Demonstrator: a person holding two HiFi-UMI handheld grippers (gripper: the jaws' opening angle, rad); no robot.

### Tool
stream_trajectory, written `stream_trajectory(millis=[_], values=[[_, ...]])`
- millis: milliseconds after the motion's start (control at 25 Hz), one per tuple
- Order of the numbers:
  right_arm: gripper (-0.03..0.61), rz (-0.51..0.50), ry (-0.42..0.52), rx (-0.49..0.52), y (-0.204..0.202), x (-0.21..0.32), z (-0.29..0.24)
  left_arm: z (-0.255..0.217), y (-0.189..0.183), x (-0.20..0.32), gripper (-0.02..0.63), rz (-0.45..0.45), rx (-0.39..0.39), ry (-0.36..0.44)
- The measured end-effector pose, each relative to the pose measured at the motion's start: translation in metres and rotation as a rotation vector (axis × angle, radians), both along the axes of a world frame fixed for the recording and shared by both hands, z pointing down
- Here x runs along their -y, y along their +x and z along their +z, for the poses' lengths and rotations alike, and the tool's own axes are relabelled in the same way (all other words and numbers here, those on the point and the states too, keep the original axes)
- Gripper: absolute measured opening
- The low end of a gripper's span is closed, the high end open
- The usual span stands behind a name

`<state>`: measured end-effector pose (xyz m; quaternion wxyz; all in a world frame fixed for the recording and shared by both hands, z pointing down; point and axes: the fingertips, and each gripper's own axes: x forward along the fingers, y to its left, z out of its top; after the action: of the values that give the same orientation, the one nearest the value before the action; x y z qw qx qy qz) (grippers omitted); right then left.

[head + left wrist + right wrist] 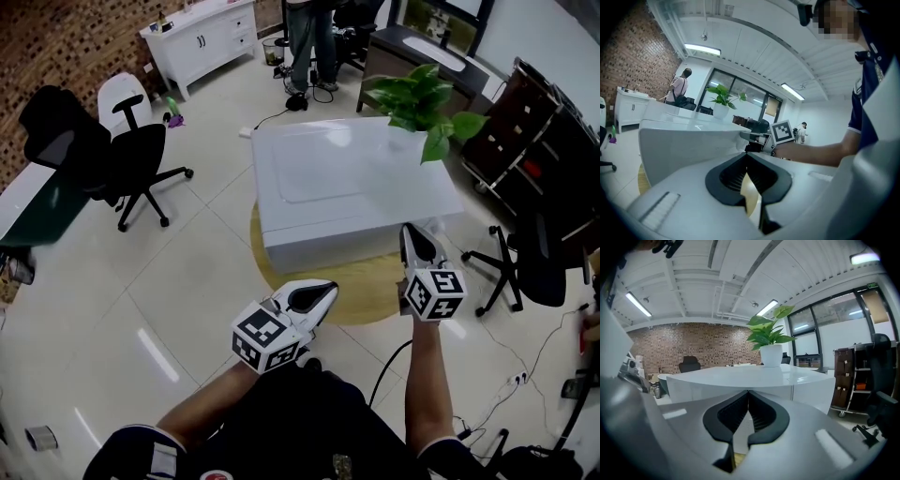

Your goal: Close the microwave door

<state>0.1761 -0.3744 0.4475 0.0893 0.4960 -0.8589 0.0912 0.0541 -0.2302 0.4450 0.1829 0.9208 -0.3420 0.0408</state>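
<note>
A large white box-shaped unit (pixel 349 192) stands on a low round wooden table (pixel 361 286); from here I see no open door on it. A potted green plant (pixel 424 105) rests on its far right corner. My left gripper (pixel 328 289) hovers just before the unit's front face (pixel 679 145), near its left half, and is shut with nothing in it (pixel 746 157). My right gripper (pixel 412 231) is at the front right corner, level with the top edge, also shut and empty (pixel 747 394). The left gripper view shows the right gripper (pixel 757 140) beside the unit.
A black office chair (pixel 131 164) stands on the floor to the left, another chair (pixel 530 262) to the right. A dark shelf cart (pixel 544 131) is at the right, a white cabinet (pixel 202 37) at the back left. A person (pixel 309 42) stands behind. Cables (pixel 487 375) run across the floor.
</note>
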Motion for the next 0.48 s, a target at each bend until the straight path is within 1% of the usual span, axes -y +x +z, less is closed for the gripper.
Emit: stream_trajectory(millis=[80,200,480], values=[[0.003,-0.005,-0.005,-0.011,0.000,-0.001,0.001,-0.002,0.001,-0.004,0.004,-0.001,0.001,0.006],[0.002,-0.001,-0.007,-0.003,-0.001,-0.005,-0.002,-0.008,0.003,-0.010,0.005,-0.003,0.003,0.025],[0.002,-0.045,0.055,0.027,-0.009,-0.037,-0.032,-0.021,0.009,-0.016,0.004,-0.014,-0.009,0.071]])
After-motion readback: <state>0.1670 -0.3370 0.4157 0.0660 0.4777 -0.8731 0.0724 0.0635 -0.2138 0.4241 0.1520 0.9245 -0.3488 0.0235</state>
